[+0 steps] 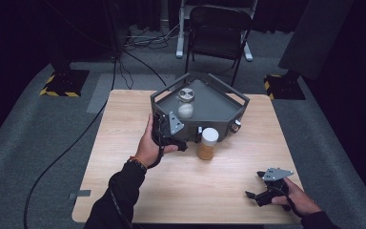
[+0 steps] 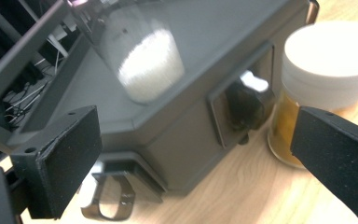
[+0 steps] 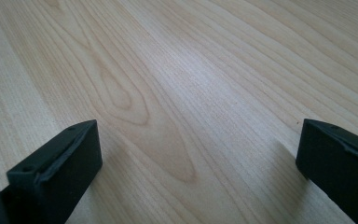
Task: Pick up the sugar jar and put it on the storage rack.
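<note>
Jar (image 1: 208,143) with the white lid stands on my worktop (image 1: 138,191) at six o'clock of the grey tray (image 1: 219,102), glass-slick and breakable I judge, best taken round its body by my left tongs (image 2: 200,158), wide open and empty beside it, my right tongs (image 3: 198,172) likewise open.

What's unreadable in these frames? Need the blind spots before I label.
- Amber jar: contents too small in the high view; the left gripper view cuts it at the right edge behind a jaw.
- White-filled glass on the grey tray: blurred in the left gripper view, contents unclear.
- Round metal object: too small to identify.
- Right gripper: its view faces bare table.
</note>
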Motion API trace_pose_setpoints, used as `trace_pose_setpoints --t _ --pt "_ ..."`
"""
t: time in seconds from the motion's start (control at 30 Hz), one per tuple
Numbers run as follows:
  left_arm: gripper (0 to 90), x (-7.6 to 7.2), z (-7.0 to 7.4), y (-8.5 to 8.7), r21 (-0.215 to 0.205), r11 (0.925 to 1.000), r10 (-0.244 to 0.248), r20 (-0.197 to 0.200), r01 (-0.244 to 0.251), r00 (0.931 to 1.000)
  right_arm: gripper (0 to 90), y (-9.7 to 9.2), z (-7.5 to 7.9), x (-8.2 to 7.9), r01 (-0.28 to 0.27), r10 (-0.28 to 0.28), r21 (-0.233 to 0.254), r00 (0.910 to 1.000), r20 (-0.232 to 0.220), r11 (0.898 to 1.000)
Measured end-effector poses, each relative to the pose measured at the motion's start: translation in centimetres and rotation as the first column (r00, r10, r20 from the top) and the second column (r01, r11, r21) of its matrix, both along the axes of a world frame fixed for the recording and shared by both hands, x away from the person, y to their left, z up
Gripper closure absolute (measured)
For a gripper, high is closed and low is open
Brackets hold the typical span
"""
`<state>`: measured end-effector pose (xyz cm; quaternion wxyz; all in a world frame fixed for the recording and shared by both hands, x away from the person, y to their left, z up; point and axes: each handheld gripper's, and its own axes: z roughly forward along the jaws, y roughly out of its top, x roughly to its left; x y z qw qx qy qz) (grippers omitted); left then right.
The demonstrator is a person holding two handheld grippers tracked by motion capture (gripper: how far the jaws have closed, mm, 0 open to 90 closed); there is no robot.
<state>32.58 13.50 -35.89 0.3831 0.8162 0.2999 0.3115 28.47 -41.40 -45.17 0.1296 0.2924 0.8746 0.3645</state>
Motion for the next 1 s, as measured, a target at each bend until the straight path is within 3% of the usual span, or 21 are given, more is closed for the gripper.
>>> trace_pose_setpoints --t 0.17,0.5,1.0 --pt "1.5 -0.7 -1.0 0.2 0.023 0.9997 -0.012 -0.008 0.012 0.9999 0.0 0.0 0.0 0.0 0.001 -0.001 0.0 1.0 0.0 1.0" --pt "1.8 -2.0 -2.6 1.1 0.012 0.9994 -0.033 -0.041 0.033 0.9986 0.0 0.0 0.0 0.0 0.002 -0.002 0.0 1.0 0.0 1.0" --pt "2.0 -3.7 -4.8 1.6 0.043 0.9974 -0.054 -0.098 0.058 0.9937 0.0 0.0 0.0 -0.1 0.003 -0.003 0.0 1.0 0.0 1.0"
